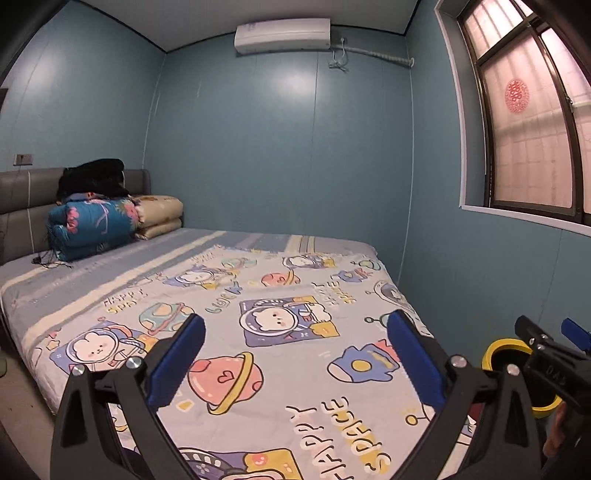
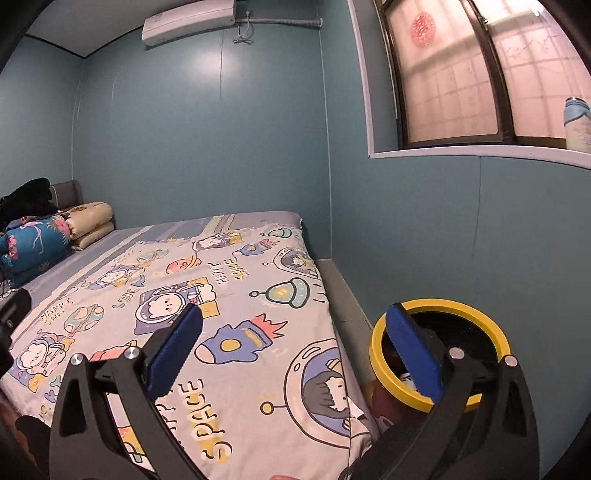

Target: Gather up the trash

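Both hand-held grippers up over the foot of the bed, nothing in either.

Left hand-held gripper [image 1: 295, 354]: blue pads spread wide, empty, over the cartoon space-print blanket [image 1: 258, 332]. Right hand-held gripper [image 2: 295, 354]: also spread wide, empty; its right finger crosses in front of the bin mouth in the right wrist view.

Trash bin [image 2: 439, 350]: yellow rim, dark inside, at about 4 o'clock from my right gripper, in the gap between the bed's edge and the blue wall. Something pale lies in the bottom; too little shows to name it. From the left wrist view the same bin [image 1: 506, 347] sits at 3 o'clock, partly behind my right gripper's body.

Bed surface, mid-range: blanket lies flat, striped sheet [image 1: 110, 258] beyond it. I see no loose wrapper, paper or scrap on any part of it.

Far end, 10 o'clock: folded quilts [image 1: 96, 225], blue floral and beige, with dark clothing [image 1: 92, 177] heaped on top, against the grey headboard. Bottle [image 2: 578, 125] on the window sill at 2 o'clock in the right view. Air conditioner [image 1: 282, 35] high on the back wall.

Judgement: either the search stage or the close of the job. No piece is in reach or in sight. Next move calls for scanning floor, sill and the quilt corner before committing a gripper; the bottle may be trash, but I can't tell.
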{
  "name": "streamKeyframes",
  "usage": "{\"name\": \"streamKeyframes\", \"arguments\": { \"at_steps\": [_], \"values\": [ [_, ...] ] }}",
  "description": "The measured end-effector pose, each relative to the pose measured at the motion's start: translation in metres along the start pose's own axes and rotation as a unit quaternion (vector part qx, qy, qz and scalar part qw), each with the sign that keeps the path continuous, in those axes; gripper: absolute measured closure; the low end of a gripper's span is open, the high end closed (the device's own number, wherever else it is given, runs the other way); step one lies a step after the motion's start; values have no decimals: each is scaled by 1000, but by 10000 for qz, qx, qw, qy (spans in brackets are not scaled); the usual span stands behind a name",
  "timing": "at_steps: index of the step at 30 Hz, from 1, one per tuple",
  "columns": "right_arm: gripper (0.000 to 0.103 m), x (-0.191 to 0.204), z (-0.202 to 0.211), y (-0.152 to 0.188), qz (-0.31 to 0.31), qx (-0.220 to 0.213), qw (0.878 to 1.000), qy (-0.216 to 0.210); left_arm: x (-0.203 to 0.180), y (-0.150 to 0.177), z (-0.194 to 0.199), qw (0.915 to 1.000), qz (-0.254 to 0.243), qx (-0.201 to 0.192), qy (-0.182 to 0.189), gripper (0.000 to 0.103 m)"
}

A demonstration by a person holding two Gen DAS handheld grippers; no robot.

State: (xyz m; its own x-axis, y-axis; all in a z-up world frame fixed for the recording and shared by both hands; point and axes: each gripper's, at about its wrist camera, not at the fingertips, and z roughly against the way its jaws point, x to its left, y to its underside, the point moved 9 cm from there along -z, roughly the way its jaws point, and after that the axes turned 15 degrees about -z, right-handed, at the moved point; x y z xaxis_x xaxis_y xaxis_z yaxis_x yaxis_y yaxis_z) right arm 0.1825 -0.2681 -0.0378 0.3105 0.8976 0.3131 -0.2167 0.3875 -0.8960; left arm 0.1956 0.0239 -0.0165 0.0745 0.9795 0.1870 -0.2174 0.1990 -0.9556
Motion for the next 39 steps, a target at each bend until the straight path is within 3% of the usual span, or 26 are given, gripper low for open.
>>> {"name": "streamKeyframes", "arguments": {
  "at_steps": [15, 39],
  "values": [
    [8, 5, -6, 16, 3, 154, 9999, 58, 1, 17, 1, 9992, 189, 271, 225, 8],
    [8, 7, -13, 29, 7, 369, 9992, 132, -3, 25, -2, 9989, 178, 336, 265, 8]
  ]
}}
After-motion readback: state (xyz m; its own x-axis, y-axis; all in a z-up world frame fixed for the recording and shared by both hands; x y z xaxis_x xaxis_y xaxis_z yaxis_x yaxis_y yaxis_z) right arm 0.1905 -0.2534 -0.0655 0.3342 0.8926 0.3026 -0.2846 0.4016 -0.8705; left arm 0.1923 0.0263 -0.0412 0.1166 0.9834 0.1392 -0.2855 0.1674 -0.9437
